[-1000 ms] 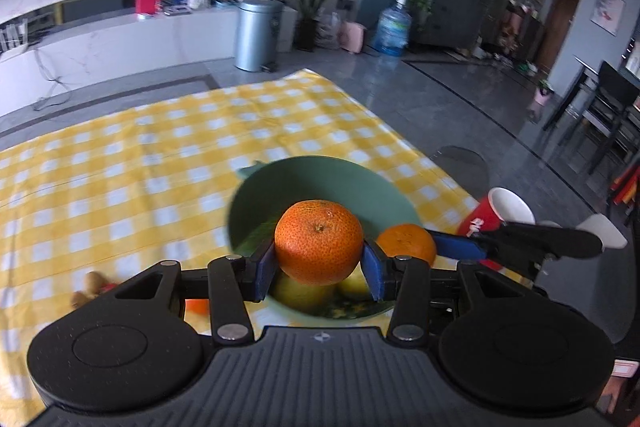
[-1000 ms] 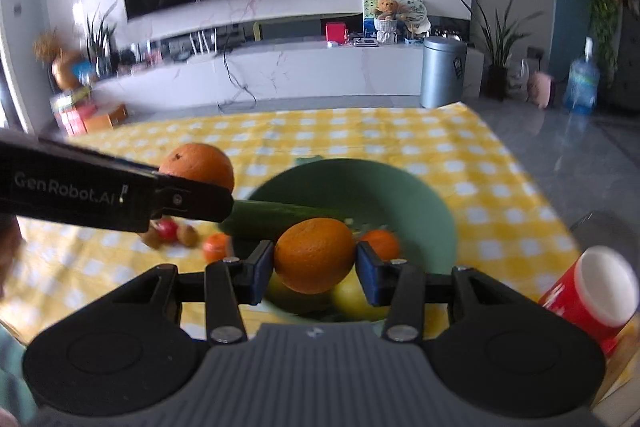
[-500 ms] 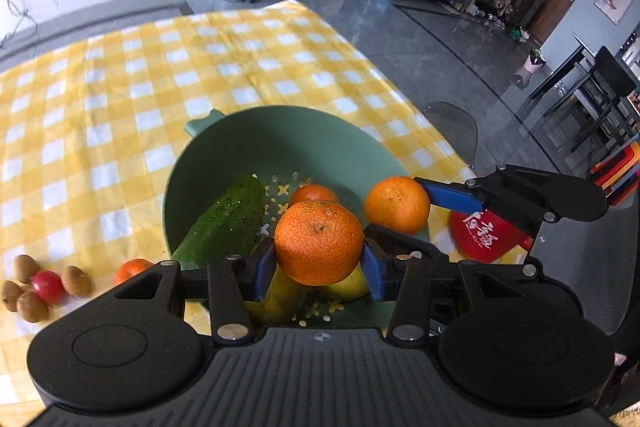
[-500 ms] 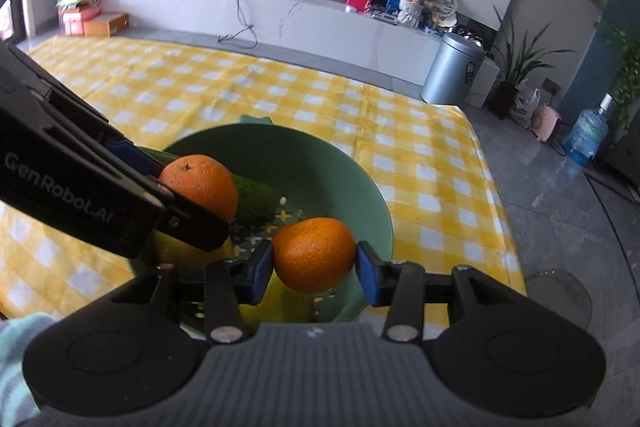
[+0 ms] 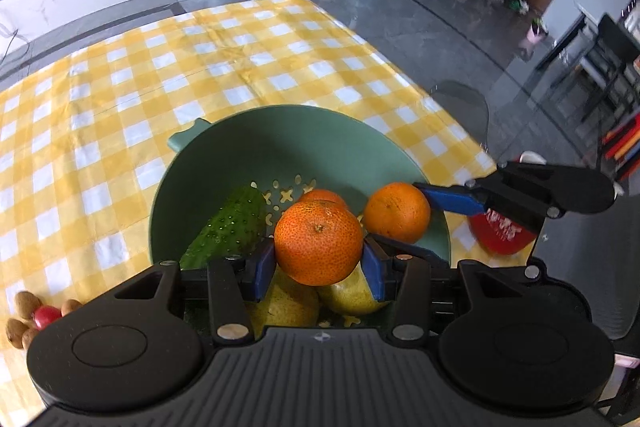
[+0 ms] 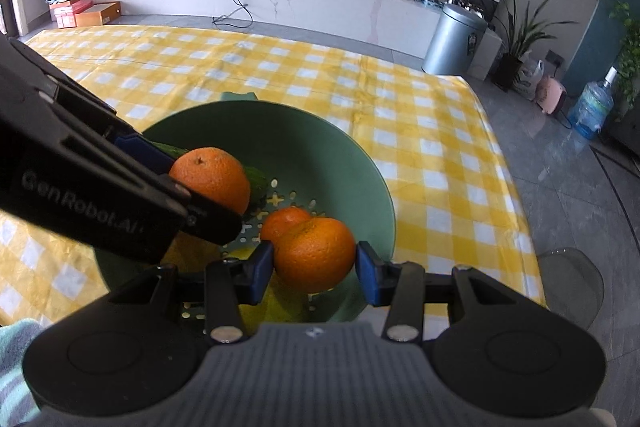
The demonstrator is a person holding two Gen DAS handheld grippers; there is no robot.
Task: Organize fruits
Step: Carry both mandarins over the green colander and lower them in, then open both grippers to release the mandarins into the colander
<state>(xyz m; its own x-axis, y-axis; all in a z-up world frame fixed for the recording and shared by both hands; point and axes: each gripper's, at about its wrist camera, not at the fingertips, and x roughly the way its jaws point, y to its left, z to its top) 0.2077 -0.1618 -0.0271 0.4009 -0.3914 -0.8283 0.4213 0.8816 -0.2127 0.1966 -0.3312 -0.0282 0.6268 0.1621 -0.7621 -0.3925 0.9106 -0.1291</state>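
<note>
A green colander (image 5: 224,163) (image 6: 344,155) stands on the yellow checked cloth. Inside lie a cucumber (image 5: 228,227), a small orange (image 5: 324,195) (image 6: 285,222) and two yellow pears (image 5: 348,293). My left gripper (image 5: 319,259) is shut on an orange (image 5: 319,242) just above the pears. My right gripper (image 6: 315,267) is shut on a second orange (image 6: 316,254), held over the colander's near side. In the left wrist view that second orange (image 5: 397,211) shows at the right, clamped by a blue pad. The left gripper's orange (image 6: 211,177) shows at the left in the right wrist view.
A red cup (image 5: 500,233) stands right of the colander near the table's corner. Small brown nuts (image 5: 24,301) and a red cherry tomato (image 5: 45,315) lie on the cloth at the left. A striped sleeve (image 6: 16,355) shows bottom left. A glass table edge (image 6: 572,283) is at the right.
Both grippers have come forward and down over the colander while tilting downward, each still holding its orange. The colander's inside and its fruit have come into fuller view.
</note>
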